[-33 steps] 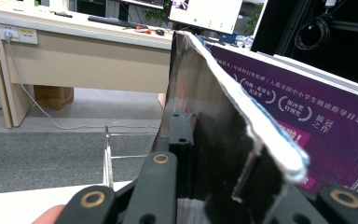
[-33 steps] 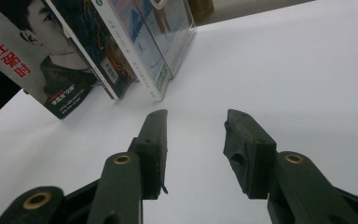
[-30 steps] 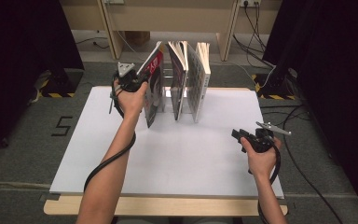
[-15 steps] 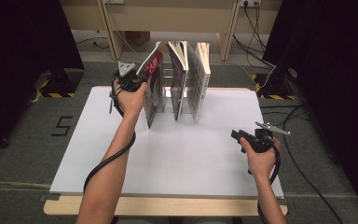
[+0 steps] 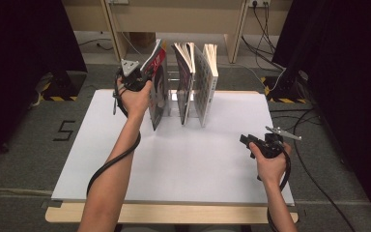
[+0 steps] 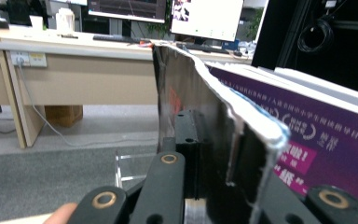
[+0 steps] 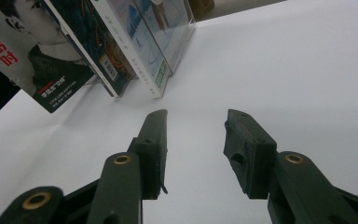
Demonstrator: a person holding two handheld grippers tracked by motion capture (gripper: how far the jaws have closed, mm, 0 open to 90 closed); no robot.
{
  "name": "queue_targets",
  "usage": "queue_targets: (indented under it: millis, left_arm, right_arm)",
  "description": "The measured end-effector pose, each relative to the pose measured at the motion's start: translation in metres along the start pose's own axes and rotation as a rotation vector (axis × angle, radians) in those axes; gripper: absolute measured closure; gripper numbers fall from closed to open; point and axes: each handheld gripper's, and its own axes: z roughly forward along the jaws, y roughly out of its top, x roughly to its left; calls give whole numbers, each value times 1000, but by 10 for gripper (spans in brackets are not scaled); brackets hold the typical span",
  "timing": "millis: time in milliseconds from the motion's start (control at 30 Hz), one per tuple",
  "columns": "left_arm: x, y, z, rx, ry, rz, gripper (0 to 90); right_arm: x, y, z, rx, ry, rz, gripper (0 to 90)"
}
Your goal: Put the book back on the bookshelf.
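Left gripper (image 5: 134, 79) fingers just closed on leftmost book (image 5: 157, 89); lower cover hidden. Right gripper (image 7: 193, 149) fingers wide, empty.

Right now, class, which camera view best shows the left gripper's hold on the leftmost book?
The left gripper view: its jaws close on the leftmost book. The high view shows the left gripper at that book, grip hidden. The right gripper view shows its cover.

Wooden table (image 5: 174, 213) topped by a white sheet (image 5: 183, 159) that covers most of it; bare wood strip along the near edge. At the sheet's far side, a clear rack (image 5: 174, 94) with three books (image 5: 193, 82) standing upright in it, leftmost one tilted.
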Motion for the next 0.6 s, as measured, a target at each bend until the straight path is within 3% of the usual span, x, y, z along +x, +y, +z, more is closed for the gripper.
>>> queue_targets:
  millis: [367,600]
  left_arm:
    - [2,14,17,-44,41,46,863]
    - [6,5,20,-44,56,55,862]
  right_arm:
    - [-3,0,-1,-7,1,0,595]
    - [-3,0,-1,-3,0,0,595]
